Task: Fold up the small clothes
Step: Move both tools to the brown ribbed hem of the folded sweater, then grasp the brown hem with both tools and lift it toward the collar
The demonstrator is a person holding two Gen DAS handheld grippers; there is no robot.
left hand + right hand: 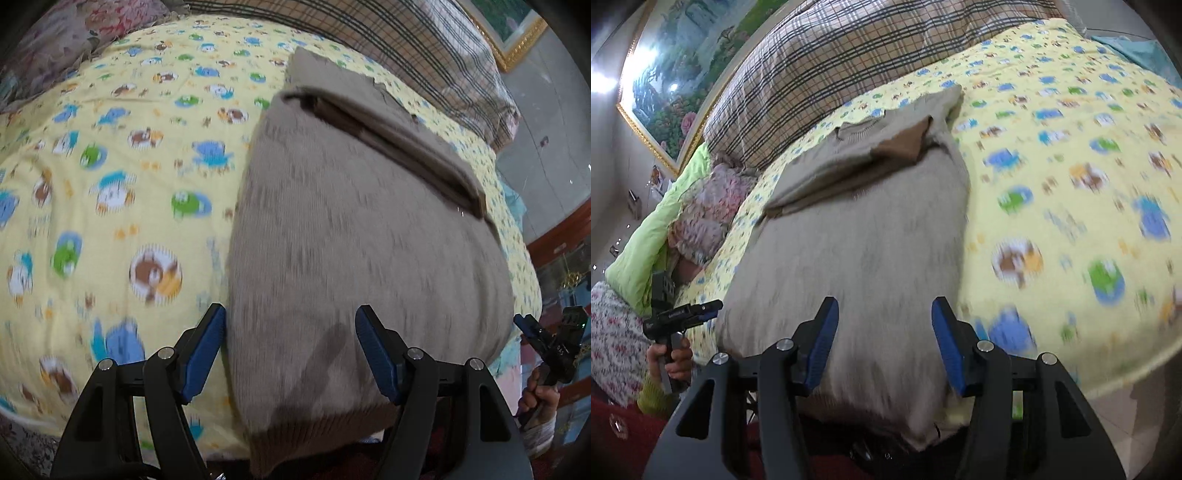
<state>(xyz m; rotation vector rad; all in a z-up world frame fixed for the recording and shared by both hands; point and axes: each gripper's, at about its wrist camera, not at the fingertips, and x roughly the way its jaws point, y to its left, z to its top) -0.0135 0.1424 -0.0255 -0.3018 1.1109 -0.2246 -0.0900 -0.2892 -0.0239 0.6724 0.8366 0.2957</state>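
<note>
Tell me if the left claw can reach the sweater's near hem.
Probably yes: the left claw is open right over the sweater, near its hem, with nothing between them.

Even, fairly bright light; motion blur throughout; fisheye bending at edges; perhaps glare on the painting point(670, 83)

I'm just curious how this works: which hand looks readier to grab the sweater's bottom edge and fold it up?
Nearly even, perhaps the right. The right gripper is open with both fingers over the sweater near its hem; the left gripper has one finger over the blanket.
</note>
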